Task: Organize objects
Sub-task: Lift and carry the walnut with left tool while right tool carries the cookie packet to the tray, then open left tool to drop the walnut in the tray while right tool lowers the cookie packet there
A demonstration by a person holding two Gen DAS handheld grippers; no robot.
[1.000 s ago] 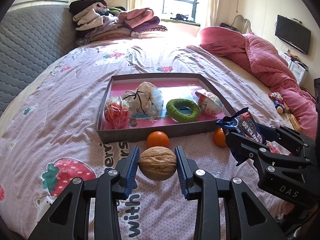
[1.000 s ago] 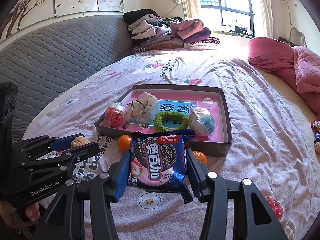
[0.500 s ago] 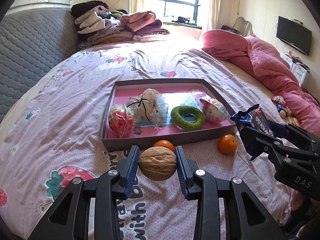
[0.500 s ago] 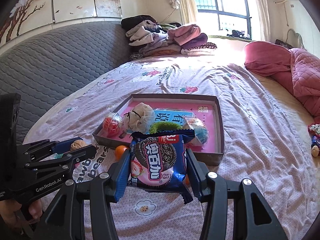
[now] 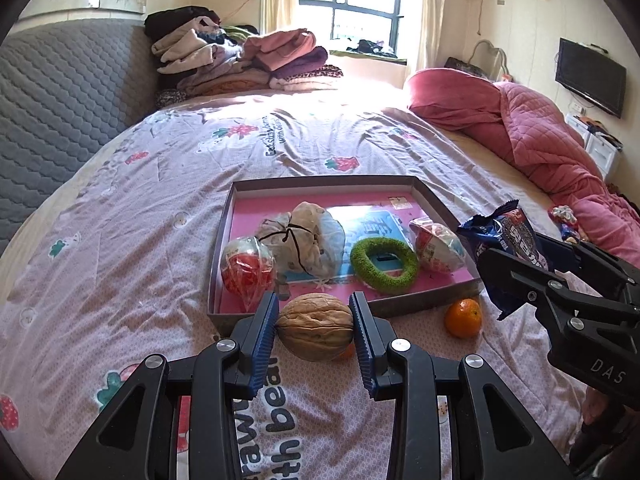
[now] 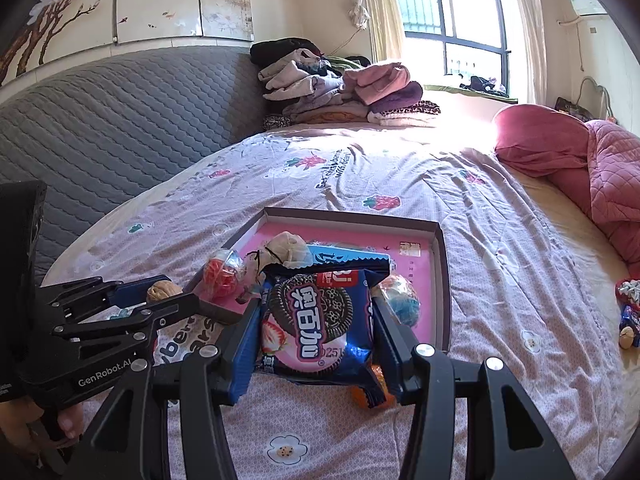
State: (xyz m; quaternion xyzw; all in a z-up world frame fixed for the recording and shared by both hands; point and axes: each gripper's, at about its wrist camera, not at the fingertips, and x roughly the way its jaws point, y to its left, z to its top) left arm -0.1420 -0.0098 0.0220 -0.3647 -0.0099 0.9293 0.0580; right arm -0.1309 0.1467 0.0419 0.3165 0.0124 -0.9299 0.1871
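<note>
Near front wall of shallow grey cardboard tray with pink floor [image 5: 436, 196]: both loads lifted off bedsheet, carried closer since a second ago. Left gripper [image 5: 314, 326] clamps brown walnut [image 5: 316, 326]; right gripper [image 6: 316, 324] clamps blue cookie packet [image 6: 316, 316]. Tray drop likely next; two small oranges [image 5: 463, 317] wait outside.

The bed [image 5: 160, 240] wears a lilac sheet printed with strawberries. The tray [image 5: 320, 184] is grey outside, pink inside, holding a green ring [image 5: 384, 266]. The cookie packet [image 6: 320, 320] is blue and pink; the walnut [image 5: 316, 326] tan.
</note>
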